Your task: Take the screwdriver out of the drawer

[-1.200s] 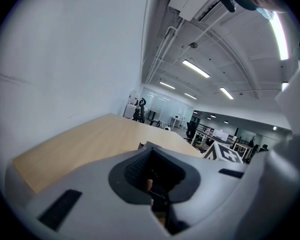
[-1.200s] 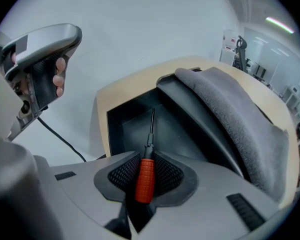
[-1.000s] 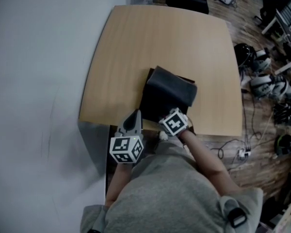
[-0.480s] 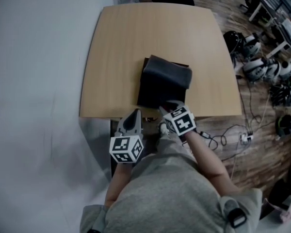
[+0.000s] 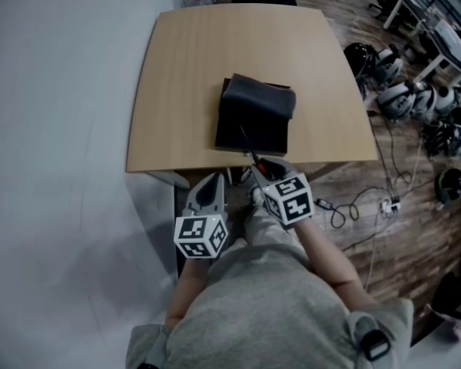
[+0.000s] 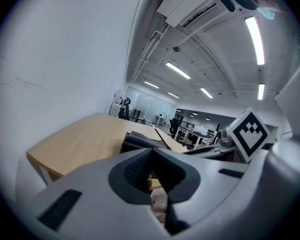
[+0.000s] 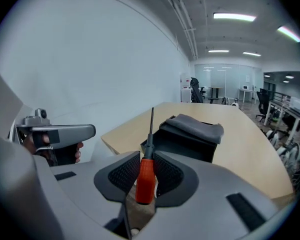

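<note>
One screwdriver (image 7: 145, 176) shows, and your right gripper (image 7: 148, 159) clamps its orange handle. Its long axis runs along the jaws, with the thin shaft pointing out past them toward the one black box (image 7: 185, 143) on the table (image 7: 250, 144). Your left gripper (image 6: 151, 156) has its jaws together, with nothing between them.

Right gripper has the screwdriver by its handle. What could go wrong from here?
1. The right gripper pinches the screwdriver only by its orange handle, with the long shaft sticking out ahead; a jolt might tilt it or let it slip.
2. The shaft points towards the black box and the cloth on it, so pushing forward could jab or snag them.
3. The left gripper, shut and empty, sits close beside the right one; swinging sideways might knock them together.
</note>
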